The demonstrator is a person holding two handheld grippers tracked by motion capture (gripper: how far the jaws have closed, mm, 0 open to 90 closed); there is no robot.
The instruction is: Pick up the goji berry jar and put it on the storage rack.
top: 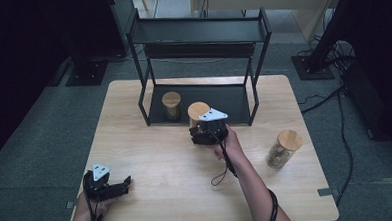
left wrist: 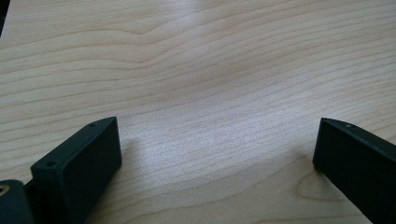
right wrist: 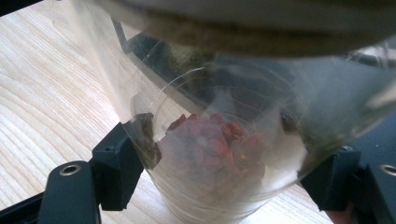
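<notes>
Clear glass, round and smooth, is what we see of the jar [right wrist: 219, 154] between the jaws of the right gripper [top: 208, 130], which are clamped on its wall; its wooden lid [top: 198, 110] is blurred in the right gripper view. The jar stands at the front edge of the black metal rack [top: 199, 35], red dried pieces inside. The left gripper [left wrist: 215, 158] rests on the pale grained table [left wrist: 196, 70], jaws apart.

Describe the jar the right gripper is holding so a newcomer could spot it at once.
Find the black two-tier rack at the table's far edge. Just before its lower shelf, the right gripper clamps a wooden-lidded glass jar. Unlike its neighbours, it holds red dried bits.
</notes>
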